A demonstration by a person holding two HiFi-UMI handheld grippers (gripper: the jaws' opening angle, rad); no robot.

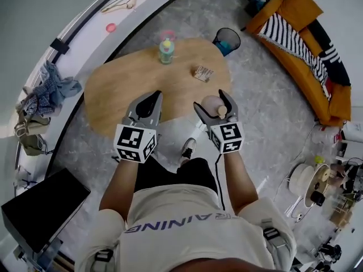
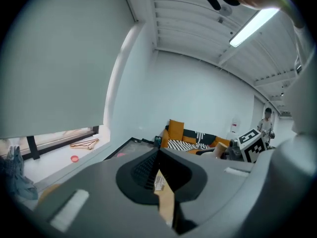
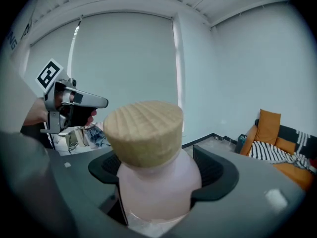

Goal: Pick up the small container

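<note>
The small container (image 1: 214, 106) is a pale pink jar with a ribbed wooden lid (image 3: 143, 132). My right gripper (image 1: 215, 103) is shut on it, and its two dark pads press the jar's body (image 3: 157, 182) from both sides. The jar is lifted off the wooden table (image 1: 130, 81), near the table's front edge. My left gripper (image 1: 150, 104) hovers beside it to the left, shut with nothing between its jaws. In the left gripper view its fingers (image 2: 148, 175) meet with no gap.
On the table stand a green and pink bottle (image 1: 166, 50) at the far edge and a small packet (image 1: 203, 73). A black bin (image 1: 227, 40) and an orange sofa (image 1: 309, 55) lie beyond. Clothes (image 1: 51, 92) sit on the left ledge, and a black box (image 1: 39, 208) sits on the floor.
</note>
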